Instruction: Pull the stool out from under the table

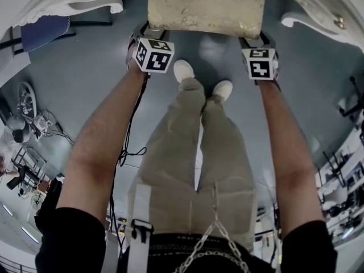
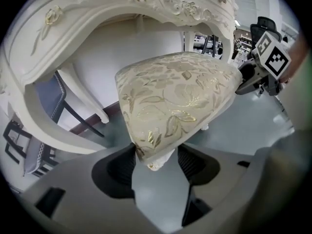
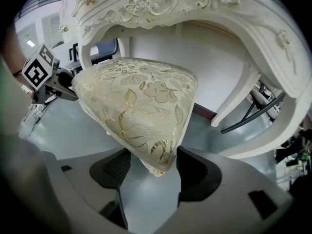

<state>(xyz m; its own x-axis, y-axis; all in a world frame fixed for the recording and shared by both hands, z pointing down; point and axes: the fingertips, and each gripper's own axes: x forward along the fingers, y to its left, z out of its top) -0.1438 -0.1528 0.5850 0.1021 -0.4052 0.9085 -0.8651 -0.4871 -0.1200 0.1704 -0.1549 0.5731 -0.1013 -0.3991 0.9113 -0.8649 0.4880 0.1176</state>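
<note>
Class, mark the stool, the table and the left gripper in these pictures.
stool [image 1: 206,7]: head view, middle of the patterned seat.
table [image 3: 161,5]: right gripper view, carved front rail.
left gripper [image 2: 156,161]: left gripper view, midway between its jaws, at the seat corner.

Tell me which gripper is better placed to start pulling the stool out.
Neither clearly. The left gripper and right gripper each clamp a near corner of the stool, roughly level with each other. An even pull with both looks best.
</note>
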